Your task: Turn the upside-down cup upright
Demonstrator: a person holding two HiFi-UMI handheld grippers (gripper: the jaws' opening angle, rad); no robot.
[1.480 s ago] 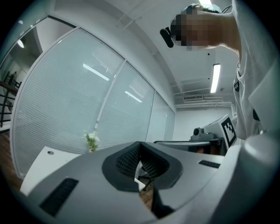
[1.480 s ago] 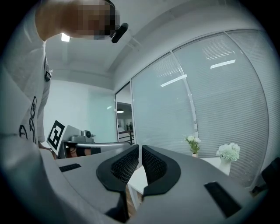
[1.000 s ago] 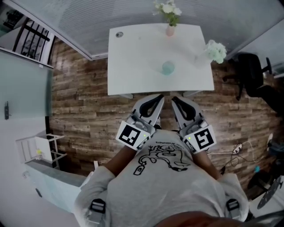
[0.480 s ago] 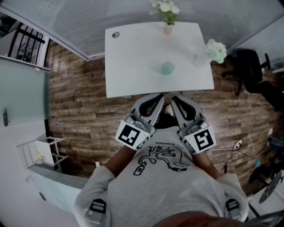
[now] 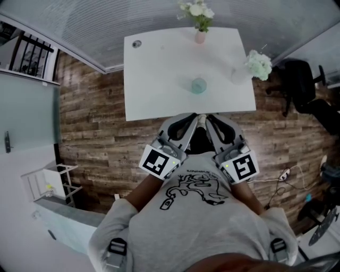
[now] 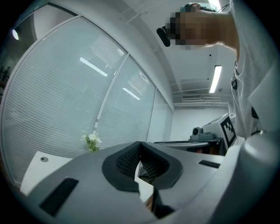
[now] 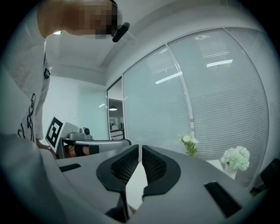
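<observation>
A pale teal cup (image 5: 198, 85) stands alone near the middle of the white table (image 5: 159, 74); from this height I cannot tell which way up it is. Both grippers are held side by side close to my chest, pointing at the table's near edge. The jaws of the left gripper (image 5: 193, 117) (image 6: 140, 145) are shut with nothing between them. The right gripper (image 5: 206, 117) (image 7: 140, 148) is also shut and empty. The cup lies a good way beyond both tips and is hidden in both gripper views.
A pink vase of white flowers (image 5: 200, 16) (image 7: 188, 142) stands at the table's far edge, and a second white bunch (image 5: 258, 63) (image 7: 236, 158) at its right edge. A black office chair (image 5: 303, 90) is to the right, and cables (image 5: 281, 178) lie on the wood floor. Blinds back the table.
The table has drawn a little nearer and looks larger in the head view. Both grippers have moved forward together towards its near edge, their jaws unchanged.
</observation>
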